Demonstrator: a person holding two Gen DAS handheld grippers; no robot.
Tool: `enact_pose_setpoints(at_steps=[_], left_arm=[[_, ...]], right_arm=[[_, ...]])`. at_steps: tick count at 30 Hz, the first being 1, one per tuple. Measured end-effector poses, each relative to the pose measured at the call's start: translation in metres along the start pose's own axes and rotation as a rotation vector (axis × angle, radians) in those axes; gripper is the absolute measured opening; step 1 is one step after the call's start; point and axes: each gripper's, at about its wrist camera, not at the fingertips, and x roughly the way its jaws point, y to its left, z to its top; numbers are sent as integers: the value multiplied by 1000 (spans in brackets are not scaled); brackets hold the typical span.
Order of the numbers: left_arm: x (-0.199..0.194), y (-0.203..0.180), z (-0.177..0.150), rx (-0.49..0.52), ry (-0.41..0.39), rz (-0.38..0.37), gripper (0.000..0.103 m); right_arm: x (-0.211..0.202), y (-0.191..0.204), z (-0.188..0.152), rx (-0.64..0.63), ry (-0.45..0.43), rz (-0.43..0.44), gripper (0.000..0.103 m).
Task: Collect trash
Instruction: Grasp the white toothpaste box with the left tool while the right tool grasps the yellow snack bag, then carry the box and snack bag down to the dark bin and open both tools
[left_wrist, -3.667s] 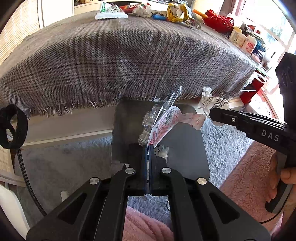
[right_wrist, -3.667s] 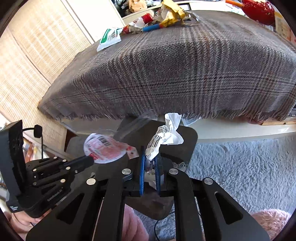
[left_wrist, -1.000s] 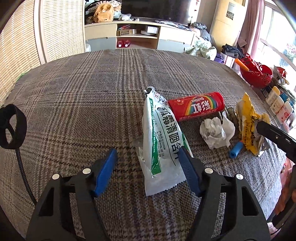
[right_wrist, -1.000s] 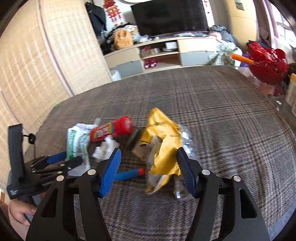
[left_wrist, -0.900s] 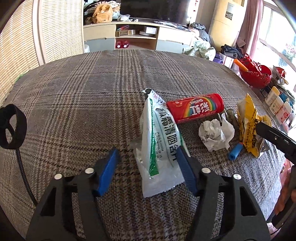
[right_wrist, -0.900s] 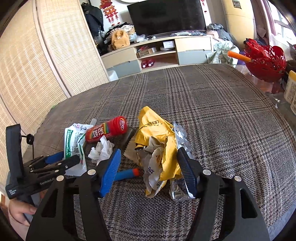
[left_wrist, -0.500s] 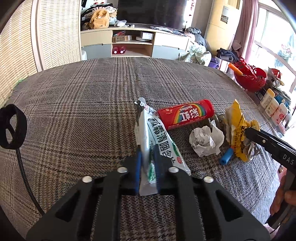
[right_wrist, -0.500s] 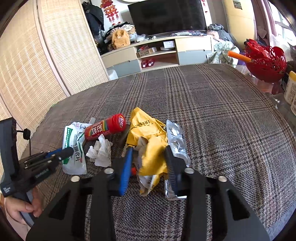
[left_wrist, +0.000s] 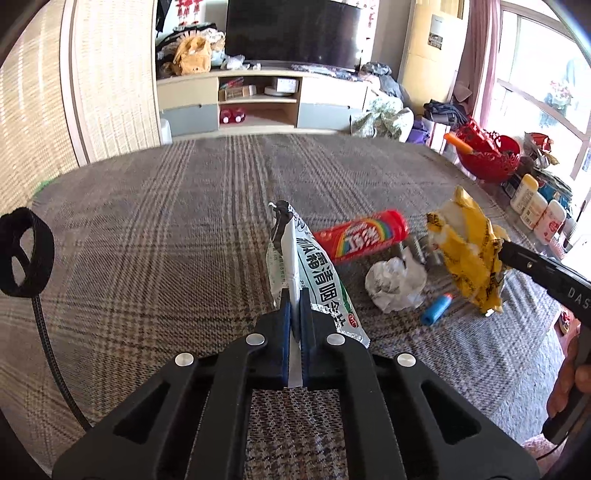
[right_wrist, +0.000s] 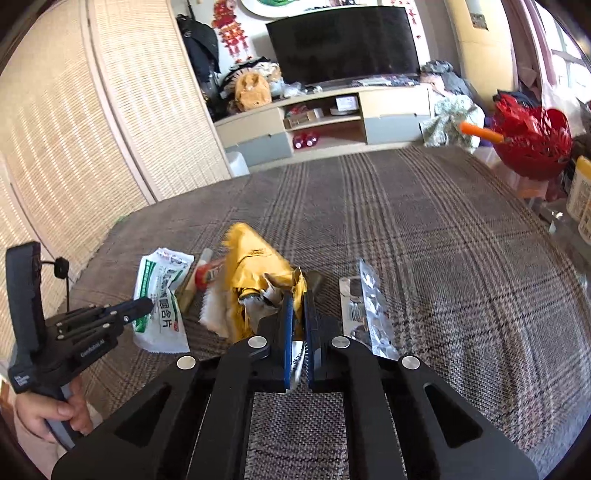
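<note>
Left wrist view: left hand-held gripper (left_wrist: 294, 295) at lower centre, jaws just closed, clenched on the near end of the white-and-green packet (left_wrist: 314, 273); packet runs up from the blue pads toward frame centre, folded along its length. Plaid-covered table (left_wrist: 166, 229) under it. Right of the packet: red candy tube (left_wrist: 364, 234), crumpled white paper (left_wrist: 395, 282), small blue cylinder (left_wrist: 436, 314), all lying on the cloth. Yellow wrapper (left_wrist: 469, 251) at right edge, pinched at the tip of the right hand-held gripper (left_wrist: 504, 251).

Right wrist view: right hand-held gripper jaws just closed, grasping yellow wrapper (right_wrist: 255, 280) between the pads at centre; wrapper bulges up-left of the pads. Clear blister pack (right_wrist: 365, 310) just right of the gripper, on the table. Packet (right_wrist: 159, 295) at left, left gripper tip (right_wrist: 146, 304) on it; a hand (right_wrist: 51, 410) on the handle, lower left.
</note>
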Motion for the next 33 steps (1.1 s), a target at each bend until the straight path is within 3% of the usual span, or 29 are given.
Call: enact_pose_setpoints(at_steps=[9, 20, 27, 33], left_arm=[[-51, -13, 12, 20, -67, 10, 3], [-163, -44, 5, 58, -162, 48, 3], [-224, -64, -33, 73, -205, 51, 3], [-235, -72, -80, 49, -168, 24, 3]], right_arm=[[-32, 9, 8, -8, -41, 7, 7], [-119, 33, 3, -43, -110, 30, 7], [-165, 52, -28, -79, -105, 31, 7], [-178, 48, -64, -74, -68, 22, 7]])
